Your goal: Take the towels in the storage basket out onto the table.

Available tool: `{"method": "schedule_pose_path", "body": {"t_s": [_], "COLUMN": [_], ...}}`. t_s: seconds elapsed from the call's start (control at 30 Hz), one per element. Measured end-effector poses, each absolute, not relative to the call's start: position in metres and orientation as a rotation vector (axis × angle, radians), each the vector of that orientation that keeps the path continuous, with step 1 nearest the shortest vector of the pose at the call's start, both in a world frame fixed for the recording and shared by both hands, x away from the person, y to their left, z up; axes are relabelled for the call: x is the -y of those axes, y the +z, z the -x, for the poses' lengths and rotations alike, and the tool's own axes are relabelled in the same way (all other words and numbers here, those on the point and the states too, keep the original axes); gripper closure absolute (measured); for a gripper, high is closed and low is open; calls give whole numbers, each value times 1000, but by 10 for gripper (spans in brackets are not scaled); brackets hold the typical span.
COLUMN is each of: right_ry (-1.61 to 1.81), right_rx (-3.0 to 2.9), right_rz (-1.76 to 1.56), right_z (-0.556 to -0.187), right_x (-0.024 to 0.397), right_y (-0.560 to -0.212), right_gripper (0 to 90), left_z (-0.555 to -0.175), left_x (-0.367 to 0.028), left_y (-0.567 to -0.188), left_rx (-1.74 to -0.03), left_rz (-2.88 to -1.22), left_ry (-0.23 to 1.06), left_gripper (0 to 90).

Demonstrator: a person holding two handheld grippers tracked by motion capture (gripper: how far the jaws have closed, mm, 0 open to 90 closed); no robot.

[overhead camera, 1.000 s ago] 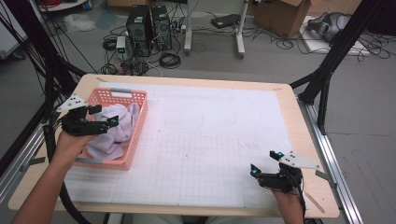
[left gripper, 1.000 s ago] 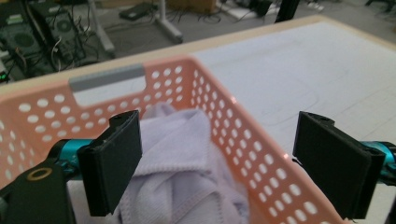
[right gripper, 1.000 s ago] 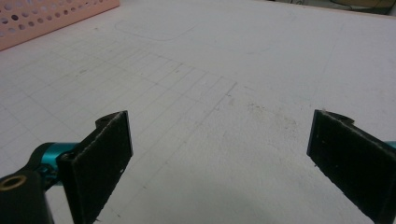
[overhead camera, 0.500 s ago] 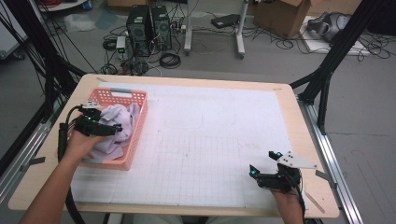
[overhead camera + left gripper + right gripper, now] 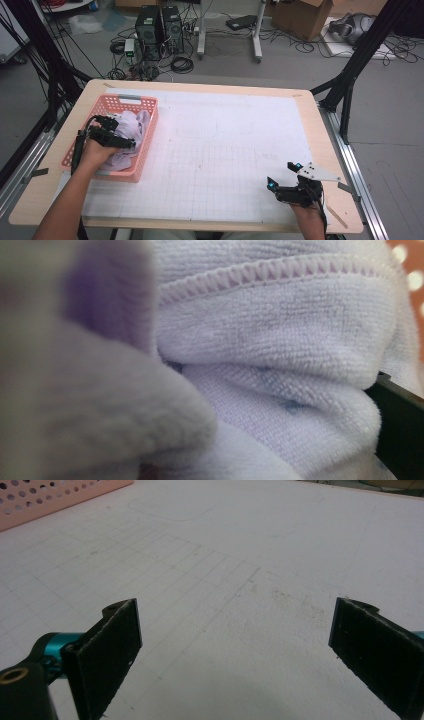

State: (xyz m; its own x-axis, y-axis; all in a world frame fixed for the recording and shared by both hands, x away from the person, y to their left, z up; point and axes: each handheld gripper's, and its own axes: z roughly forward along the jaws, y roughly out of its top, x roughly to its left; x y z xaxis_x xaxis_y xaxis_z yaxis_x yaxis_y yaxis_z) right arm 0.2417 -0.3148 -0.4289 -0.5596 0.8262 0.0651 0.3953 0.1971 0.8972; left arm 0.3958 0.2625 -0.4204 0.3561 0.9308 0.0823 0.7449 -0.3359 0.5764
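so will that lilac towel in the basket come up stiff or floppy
Probably floppy: the towel lies bunched in soft folds in the basket. Its fluffy pile should grip well, not slip. It looks light, likely to drape and trail as the left gripper lifts.

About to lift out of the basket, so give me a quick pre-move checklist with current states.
1. Left gripper is down in the pink perforated plastic basket, on the pale lilac terry cloth: ok.
2. Left jaws closed on the cloth: cannot tell; the left gripper view has folds pressed up against the lens.
3. Cloth free of the basket wall: cannot tell; it is bunched inside.
4. Right gripper open with nothing between the jaws: ok.
5. Right gripper rests at the near right of the white gridded table mat, apart from the basket: ok.
6. Mat beside the basket bare for a put-down: ok.
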Motion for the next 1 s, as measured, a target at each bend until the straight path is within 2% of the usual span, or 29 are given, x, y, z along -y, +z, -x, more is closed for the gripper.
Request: {"method": "schedule_pose_path", "body": {"t_s": [0.2,0.37,0.4,0.53,0.67,0.77,1.0], "right_ry": [1341,1353,1353,1362,1360,1361,1366], "right_rx": [-2036,-2026,-2026,-2016,-2017,-2007,-1989], "right_rz": [-1139,-1152,-1152,-1156,-1157,-1169,-1181], "right_z": [-241,-240,-240,-241,-241,-240,-239], "right_x": [316,318,318,319,319,320,324], "right_y": [-428,-428,-428,-428,-427,-427,-426], "right_gripper": [54,54,54,54,54,54,54], "left_z": [-396,-394,-394,-393,-394,-393,-385], "left_x": [-260,-259,-260,-261,-268,-275,-289], "left_y": [-422,-419,-418,-415,-409,-405,-393], "left_rx": [-1450,-1430,-1428,-1428,-1454,-1461,-1413], "left_rz": [-2202,-2213,-2216,-2207,-2144,-2070,-1879], "left_ry": [588,587,583,578,532,496,493], "left_gripper": [61,228,228,392,457,492,499]}}
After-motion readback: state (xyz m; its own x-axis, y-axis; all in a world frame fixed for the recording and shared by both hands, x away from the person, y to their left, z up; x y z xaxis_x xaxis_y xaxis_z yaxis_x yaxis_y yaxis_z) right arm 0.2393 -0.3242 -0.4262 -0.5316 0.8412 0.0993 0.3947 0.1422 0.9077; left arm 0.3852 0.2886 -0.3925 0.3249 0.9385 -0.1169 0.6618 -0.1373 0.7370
